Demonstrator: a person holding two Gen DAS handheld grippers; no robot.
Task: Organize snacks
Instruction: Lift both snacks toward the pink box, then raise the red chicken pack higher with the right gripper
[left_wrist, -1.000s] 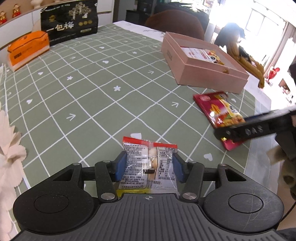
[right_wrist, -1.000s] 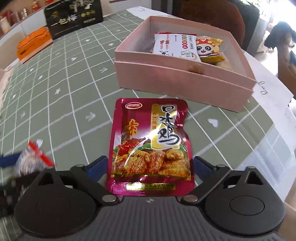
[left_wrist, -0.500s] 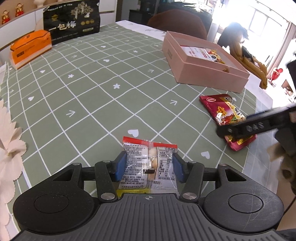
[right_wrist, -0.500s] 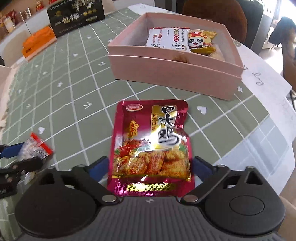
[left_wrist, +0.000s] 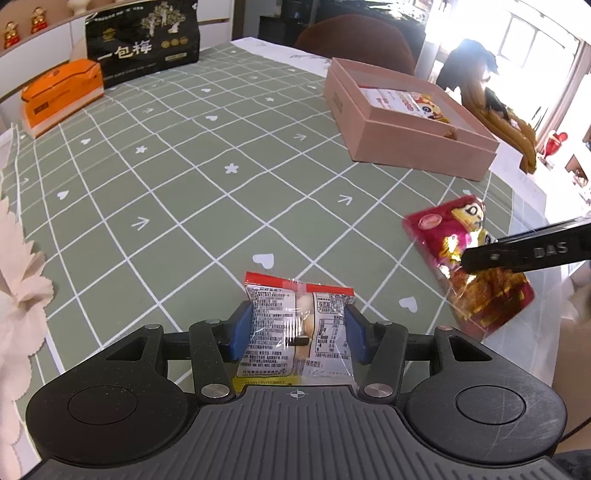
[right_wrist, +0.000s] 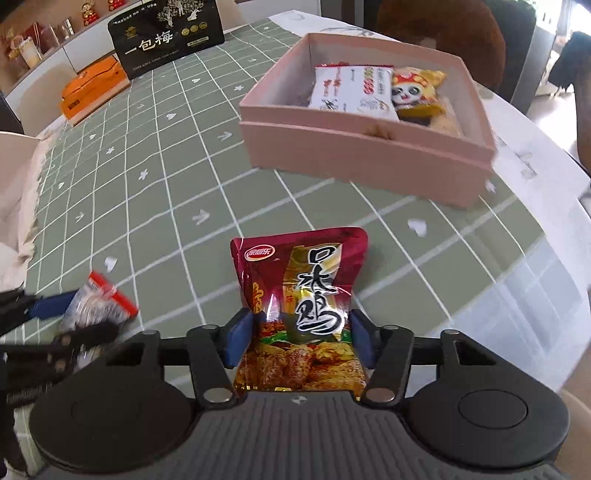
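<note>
The right gripper (right_wrist: 301, 341) has just closed its jaws onto the red chicken snack pouch (right_wrist: 303, 317), now crumpled, just before the pink box (right_wrist: 364, 162). The left gripper (left_wrist: 298, 334) clasps a clear-wrapped snack (left_wrist: 299, 328) farther from that box, so both look ready for boxing

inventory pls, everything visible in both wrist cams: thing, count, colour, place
red pouch: 1, dark red and gold, between the right gripper's pads, crumpled by the squeeze
clear packet: 1, clear with red top strip, between the left gripper's pads
pink box: 1, pale pink, open, far right of the table
snacks in box: at least 3, white-red, yellow panda print, one tan; inside the pink box
black bag: 1, black with gold print, table's far edge
orange box: 1, orange, left of the black bag
tablecloth: 1, green with white grid
left gripper: 1, black with blue pads, shut on the clear packet
right gripper: 1, black with blue pads, jaws just closed onto the red pouch
</note>
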